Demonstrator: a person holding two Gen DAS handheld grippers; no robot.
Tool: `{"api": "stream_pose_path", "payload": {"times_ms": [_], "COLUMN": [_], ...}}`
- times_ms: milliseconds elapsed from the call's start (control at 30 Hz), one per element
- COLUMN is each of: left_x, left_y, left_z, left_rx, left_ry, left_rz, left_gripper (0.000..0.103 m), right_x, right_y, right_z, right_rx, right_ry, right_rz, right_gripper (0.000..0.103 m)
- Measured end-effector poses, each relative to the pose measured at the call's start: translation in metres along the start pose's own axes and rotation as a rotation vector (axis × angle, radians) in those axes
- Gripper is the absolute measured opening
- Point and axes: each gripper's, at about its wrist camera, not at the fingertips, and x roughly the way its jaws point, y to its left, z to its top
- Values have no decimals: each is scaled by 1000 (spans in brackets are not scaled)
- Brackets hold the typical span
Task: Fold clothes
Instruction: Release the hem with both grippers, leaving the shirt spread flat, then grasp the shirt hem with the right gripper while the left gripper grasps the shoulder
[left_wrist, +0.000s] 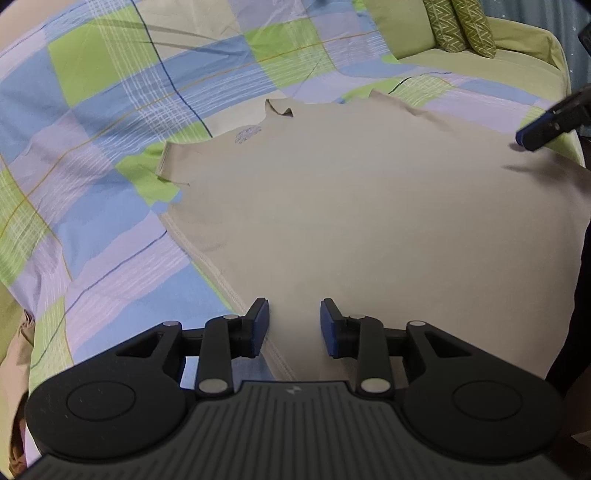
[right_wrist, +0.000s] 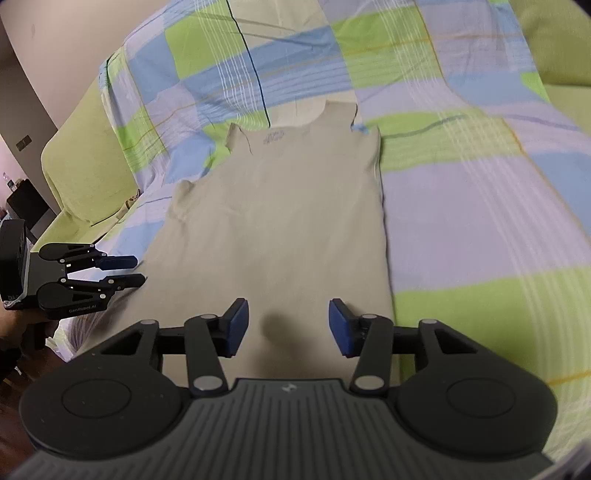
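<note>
A beige T-shirt (left_wrist: 351, 206) lies flat on a checked bedspread (left_wrist: 110, 155), with a small grey print near its collar. My left gripper (left_wrist: 294, 326) hovers open over the shirt's hem, near its left seam. The right gripper (left_wrist: 546, 125) shows at that view's right edge, above the shirt's far side. In the right wrist view the same T-shirt (right_wrist: 273, 221) stretches away from me, one side folded in along a straight edge. My right gripper (right_wrist: 288, 325) stands open just above the hem, nothing between its pads. The left gripper (right_wrist: 125, 271) sits open at the shirt's left edge.
The checked bedspread (right_wrist: 480, 184) of blue, green and lilac covers a light green sofa or bed (right_wrist: 81, 155). Two patterned green cushions (left_wrist: 461, 26) lean at the back. A person's hand (right_wrist: 11, 325) holds the left gripper. Dark furniture (right_wrist: 26, 203) stands at far left.
</note>
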Motion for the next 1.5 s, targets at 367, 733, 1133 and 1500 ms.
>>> {"api": "stream_pose_path", "payload": {"times_ms": [367,733,1133,1500], "left_x": [5,105,206,212], "left_y": [50,149,179,169], "left_z": [45,110,142,137], "left_rx": [-47,-236,121,199], "left_ry": [-98,-169,-130,-101], "left_rz": [-41,-81,12,-9], "left_gripper": [47,56,55,18], "right_x": [4,111,244,302], "right_y": [7,-28,-49,-50], "right_z": [64,186,236,258], "right_rx": [-123,-154,-619,-770], "right_ry": [-61,-73,4,163], "right_rz": [4,86,-92,-56], "right_gripper": [49,50,47,42]}}
